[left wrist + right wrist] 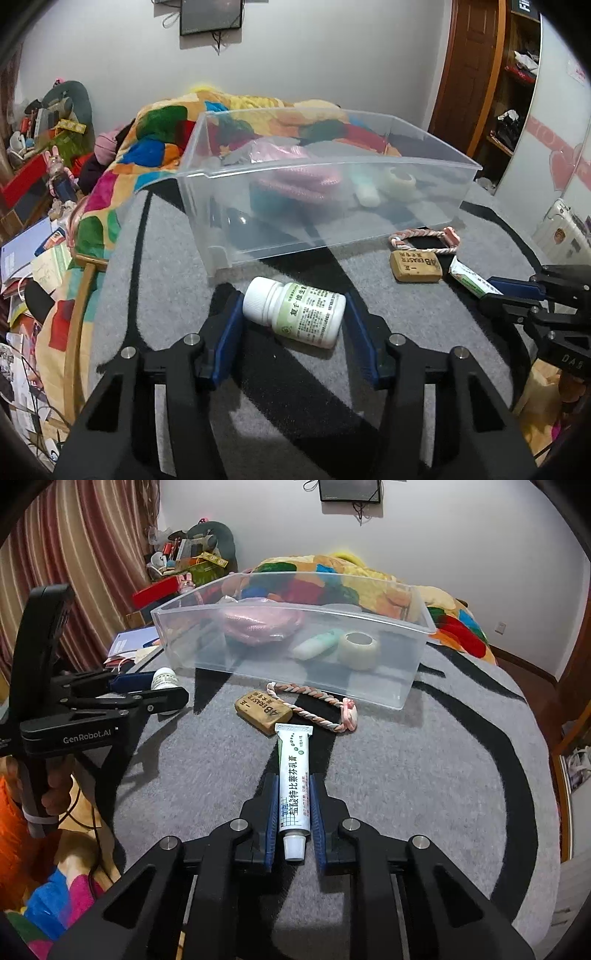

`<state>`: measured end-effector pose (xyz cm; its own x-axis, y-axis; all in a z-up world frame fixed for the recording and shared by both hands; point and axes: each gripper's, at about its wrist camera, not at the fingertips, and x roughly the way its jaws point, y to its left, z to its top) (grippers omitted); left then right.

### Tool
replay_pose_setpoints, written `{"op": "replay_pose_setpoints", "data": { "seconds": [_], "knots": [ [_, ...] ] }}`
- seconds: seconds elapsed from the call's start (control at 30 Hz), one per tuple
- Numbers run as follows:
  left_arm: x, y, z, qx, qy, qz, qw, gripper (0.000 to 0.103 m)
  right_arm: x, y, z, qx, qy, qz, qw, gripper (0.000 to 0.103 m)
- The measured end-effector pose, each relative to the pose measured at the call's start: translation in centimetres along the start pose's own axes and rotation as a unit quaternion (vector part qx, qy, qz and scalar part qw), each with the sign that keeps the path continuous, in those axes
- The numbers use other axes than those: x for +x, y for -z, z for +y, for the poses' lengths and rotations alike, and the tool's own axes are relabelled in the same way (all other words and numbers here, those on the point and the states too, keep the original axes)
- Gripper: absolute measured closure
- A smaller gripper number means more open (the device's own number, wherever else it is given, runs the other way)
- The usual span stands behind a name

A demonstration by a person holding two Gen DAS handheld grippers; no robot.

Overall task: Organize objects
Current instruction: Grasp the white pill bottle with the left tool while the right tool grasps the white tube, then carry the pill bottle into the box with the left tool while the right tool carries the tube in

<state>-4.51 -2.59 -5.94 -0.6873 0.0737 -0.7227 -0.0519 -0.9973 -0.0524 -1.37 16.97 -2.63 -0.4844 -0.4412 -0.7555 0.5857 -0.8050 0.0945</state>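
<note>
A white pill bottle [295,312] lies on its side on the grey rug between the open jaws of my left gripper [291,302]; the blue pads stand on either side of it. My right gripper [293,790] is shut on a white ointment tube [293,786], cap toward the camera. The tube's tail shows in the left wrist view [472,278]. A clear plastic bin [325,206] stands beyond, holding a pink pouch [258,622], a pale green bottle [316,644] and a tape roll [360,648]. A brown eraser [262,710] and a braided rope [314,703] lie before the bin.
The grey rug with black curves [424,775] covers the surface. A colourful blanket [155,147] lies behind the bin. Papers and clutter [33,254] sit off the left edge. A wooden door [469,66] and shelves are at the right.
</note>
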Motion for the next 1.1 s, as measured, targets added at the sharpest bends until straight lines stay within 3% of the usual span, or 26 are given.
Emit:
{"op": "replay_pose_setpoints", "data": {
  "seconds": [0.23, 0.6, 1.1],
  "knots": [
    [-2.0, -0.4, -0.4, 0.003, -0.01, -0.023, 0.9997, 0.049, -2.0, -0.9, 0.6, -0.003, -0.003, -0.03, 1.0, 0.088],
    [-5.2, -4.2, -0.2, -0.011, -0.017, -0.085, 0.9962, 0.049, -3.6, -4.9, -0.1, 0.017, 0.006, -0.088, 0.996, 0.088],
    [-3.4, -9.5, -0.5, -0.026, -0.02, -0.093, 0.9951, 0.049, -1.3, -11.3, -2.6, 0.05, 0.024, -0.11, 0.992, 0.088]
  ]
}}
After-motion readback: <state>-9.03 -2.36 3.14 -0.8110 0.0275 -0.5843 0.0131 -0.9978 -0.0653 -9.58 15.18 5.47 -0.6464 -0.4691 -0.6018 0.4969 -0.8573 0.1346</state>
